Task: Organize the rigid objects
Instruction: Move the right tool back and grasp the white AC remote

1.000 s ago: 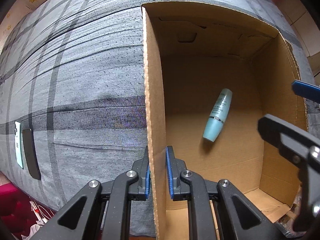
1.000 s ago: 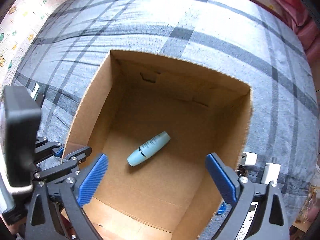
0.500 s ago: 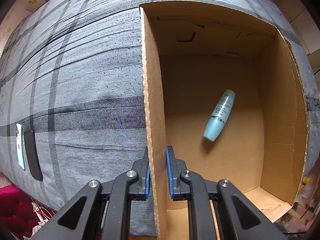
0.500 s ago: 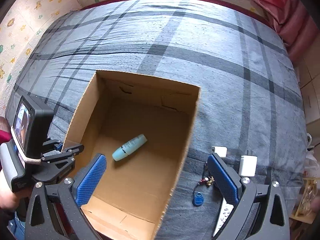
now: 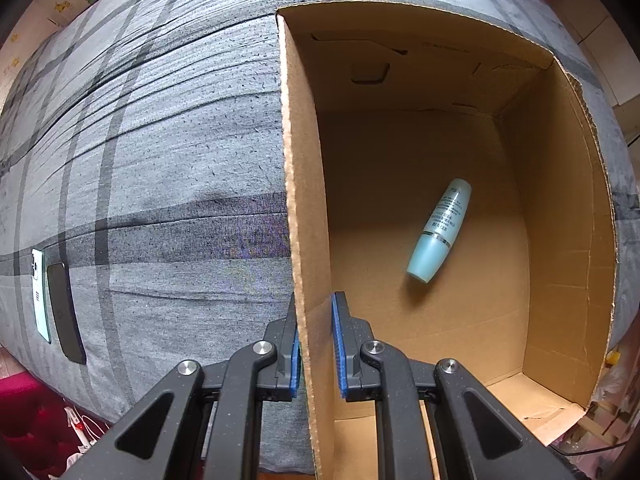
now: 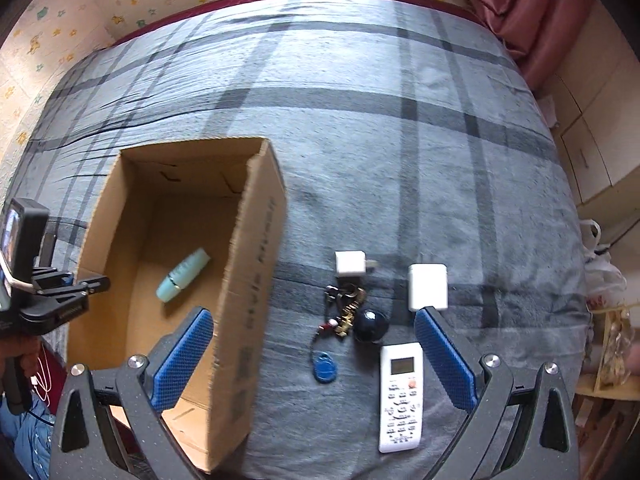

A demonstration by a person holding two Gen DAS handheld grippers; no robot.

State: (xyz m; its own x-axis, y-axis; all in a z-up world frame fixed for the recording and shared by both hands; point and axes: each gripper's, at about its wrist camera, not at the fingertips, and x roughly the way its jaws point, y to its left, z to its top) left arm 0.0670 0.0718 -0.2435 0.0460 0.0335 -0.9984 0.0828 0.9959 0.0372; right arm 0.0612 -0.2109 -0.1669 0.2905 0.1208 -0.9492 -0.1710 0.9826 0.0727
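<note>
An open cardboard box point(image 5: 304, 208) point(image 6: 256, 264) stands on a grey plaid bed. A light blue bottle point(image 5: 440, 230) point(image 6: 183, 275) lies on the box floor. My left gripper point(image 5: 316, 344) is shut on the box's left wall; it also shows in the right wrist view point(image 6: 86, 284). My right gripper point(image 6: 314, 354) is open and empty above the bed, right of the box. Under it lie a white remote point(image 6: 401, 396), a key bunch with a blue tag point(image 6: 340, 320), a black ball point(image 6: 371, 326) and two white chargers point(image 6: 351, 263) point(image 6: 427, 286).
Two phones point(image 5: 60, 296) lie at the bed's left edge, one white, one black. A patterned wall and a pink curtain point(image 6: 520, 12) stand behind the bed. Bags point(image 6: 616, 344) sit at the right past the bed edge.
My right gripper has swung right, from over the box to over the items on the bed, and has left the left wrist view. My left gripper still clamps the box wall.
</note>
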